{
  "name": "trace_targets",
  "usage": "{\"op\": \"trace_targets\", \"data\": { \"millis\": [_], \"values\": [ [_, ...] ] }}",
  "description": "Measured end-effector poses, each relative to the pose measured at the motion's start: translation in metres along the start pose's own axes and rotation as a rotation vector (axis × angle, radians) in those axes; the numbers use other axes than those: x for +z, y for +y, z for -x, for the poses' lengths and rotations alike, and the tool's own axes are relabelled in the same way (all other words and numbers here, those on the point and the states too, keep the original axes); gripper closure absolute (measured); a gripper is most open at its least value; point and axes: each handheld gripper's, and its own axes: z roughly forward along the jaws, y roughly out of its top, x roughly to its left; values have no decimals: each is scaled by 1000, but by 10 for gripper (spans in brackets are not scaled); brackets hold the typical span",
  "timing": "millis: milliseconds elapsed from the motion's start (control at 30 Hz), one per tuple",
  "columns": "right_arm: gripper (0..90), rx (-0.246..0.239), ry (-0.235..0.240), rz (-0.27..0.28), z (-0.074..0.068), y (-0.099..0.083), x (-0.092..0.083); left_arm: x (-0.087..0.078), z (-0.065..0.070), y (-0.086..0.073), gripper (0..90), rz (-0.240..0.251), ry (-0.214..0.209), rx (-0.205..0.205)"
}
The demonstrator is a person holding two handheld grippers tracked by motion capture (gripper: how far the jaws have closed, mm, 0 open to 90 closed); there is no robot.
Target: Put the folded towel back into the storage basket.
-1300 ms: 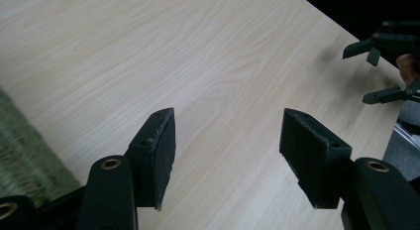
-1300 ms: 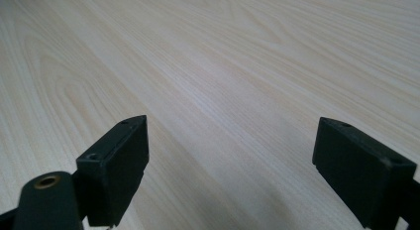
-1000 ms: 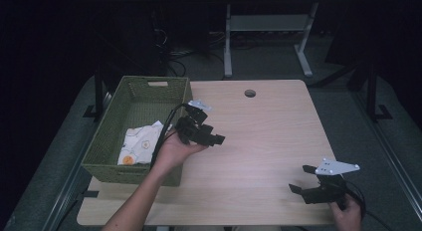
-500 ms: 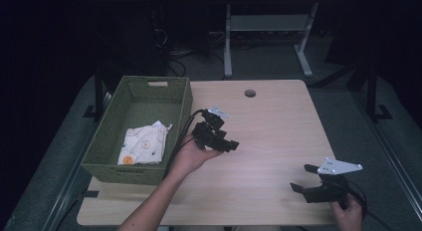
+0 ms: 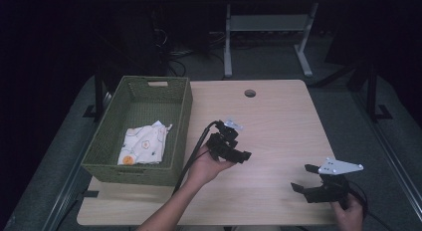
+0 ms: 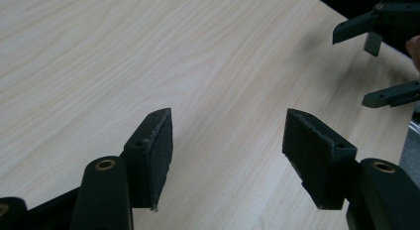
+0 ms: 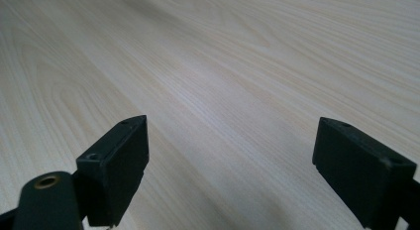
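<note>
Left gripper [image 5: 239, 154] hangs over the middle of the table [image 5: 278, 116], jaws spread with nothing between them; they have just been opening a little further. Right gripper [image 5: 309, 179] sits near the table's front right corner, jaws wide apart and empty over bare wood. The patterned cloth [image 5: 143, 145] lies crumpled inside the green basket [image 5: 181, 124], toward its near end, well apart from both grippers.

Judgement: the cloth looks placed and the left hand is clearing away. To finish cleanly, keep the jaws released, hold them off the tabletop, and settle the left gripper well short of the right one, so the cable [image 5: 196, 151] avoids catching the basket rim.
</note>
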Motion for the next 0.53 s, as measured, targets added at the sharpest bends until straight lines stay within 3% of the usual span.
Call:
{"op": "trace_targets", "data": {
  "millis": [233,533],
  "values": [
    [138,1,-1,-3,-1,0,0,13,12,-12,338,16,-1,-12],
    [138,-12,5,-12,-3,0,1,20,24,-23,295,19,-8,19]
  ]
}}
